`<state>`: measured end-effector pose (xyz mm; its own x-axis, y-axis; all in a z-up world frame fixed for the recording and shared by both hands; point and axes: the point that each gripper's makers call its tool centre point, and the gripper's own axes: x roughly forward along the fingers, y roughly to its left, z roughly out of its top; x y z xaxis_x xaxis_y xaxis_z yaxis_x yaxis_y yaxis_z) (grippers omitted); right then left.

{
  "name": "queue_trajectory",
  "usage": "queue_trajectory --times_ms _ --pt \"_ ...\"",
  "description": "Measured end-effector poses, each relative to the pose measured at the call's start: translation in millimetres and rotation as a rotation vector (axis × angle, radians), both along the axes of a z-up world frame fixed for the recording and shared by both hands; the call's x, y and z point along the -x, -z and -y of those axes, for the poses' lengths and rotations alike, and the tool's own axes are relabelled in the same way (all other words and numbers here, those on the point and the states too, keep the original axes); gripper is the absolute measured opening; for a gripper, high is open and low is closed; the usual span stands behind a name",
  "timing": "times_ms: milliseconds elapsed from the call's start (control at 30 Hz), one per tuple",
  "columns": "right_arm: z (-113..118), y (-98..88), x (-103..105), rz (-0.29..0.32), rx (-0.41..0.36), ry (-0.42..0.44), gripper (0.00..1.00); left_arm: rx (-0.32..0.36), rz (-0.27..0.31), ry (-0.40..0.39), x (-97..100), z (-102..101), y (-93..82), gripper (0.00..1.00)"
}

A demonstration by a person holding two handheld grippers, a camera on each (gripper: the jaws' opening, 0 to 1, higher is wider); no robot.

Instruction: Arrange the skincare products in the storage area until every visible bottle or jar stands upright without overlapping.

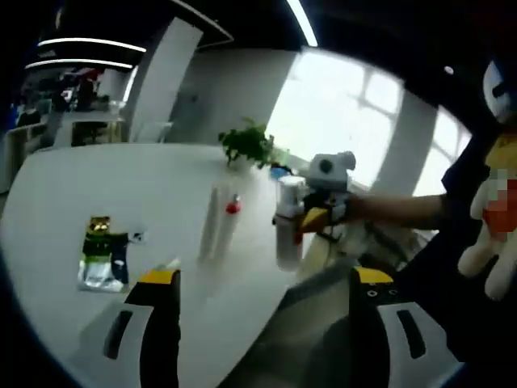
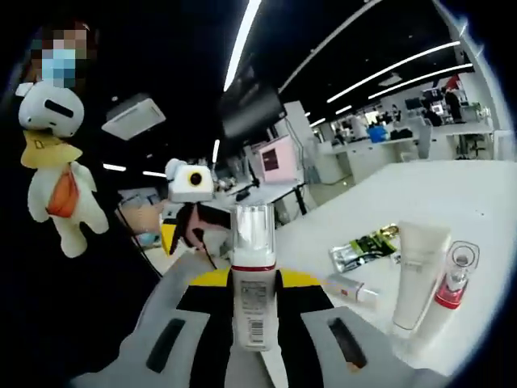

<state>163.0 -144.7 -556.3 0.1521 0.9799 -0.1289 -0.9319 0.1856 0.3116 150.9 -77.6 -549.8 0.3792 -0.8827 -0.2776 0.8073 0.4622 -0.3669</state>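
The pump bottle [image 2: 252, 279], white with a clear cap and a barcode label, stands upright between the jaws of the right gripper [image 2: 252, 311], which pinch it at its lower body. In the left gripper view the same bottle [image 1: 288, 222] is seen held up above the edge of the counter [image 1: 121, 186], apart from the other products.

On the white counter [image 2: 452, 194] a white tube [image 2: 416, 275] stands on its cap, and just beside it stands a slim clear bottle [image 2: 452, 279] with a red band. These two are close together; I cannot tell if they touch. A small white tube [image 2: 349, 287] lies flat near them, and behind it a green and black sachet [image 2: 365, 246] also lies flat. In the left gripper view the white tube [image 1: 212, 222] and the slim bottle [image 1: 232, 214] stand side by side in the middle of the counter, with the sachet [image 1: 103, 255] well apart from them. A potted plant [image 1: 246, 145] stands at the far edge.

The left gripper [image 1: 262, 311] has its jaws spread wide and holds nothing; it is low, over the near edge of the counter. The right gripper [image 1: 311, 214] comes into that view from the right, with a sleeve behind it. A plush toy [image 2: 56, 153] hangs on the person's dark clothes.
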Motion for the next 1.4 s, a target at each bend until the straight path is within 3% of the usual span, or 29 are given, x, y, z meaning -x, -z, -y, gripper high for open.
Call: queue_trajectory --times_ms 433,900,1033,1233,1400 --pt "-22.9 -18.7 19.4 0.0 -0.064 -0.15 0.19 0.038 0.115 0.142 -1.1 36.8 -41.1 0.59" --pt "-33.1 -31.7 29.5 0.029 -0.07 -0.241 0.19 0.024 0.173 0.233 -0.3 55.7 -51.6 0.36" --pt "-33.1 -30.2 30.1 0.029 -0.065 -0.247 0.19 0.021 0.195 0.246 0.8 57.8 -54.9 0.25" --pt "-31.2 -31.7 28.3 0.036 -0.066 -0.228 0.2 0.014 0.217 0.244 -1.7 63.1 -57.2 0.23" --pt "-23.4 -29.8 16.0 0.042 -0.029 -0.126 0.21 0.012 0.206 0.217 -8.7 67.0 -57.7 0.21"
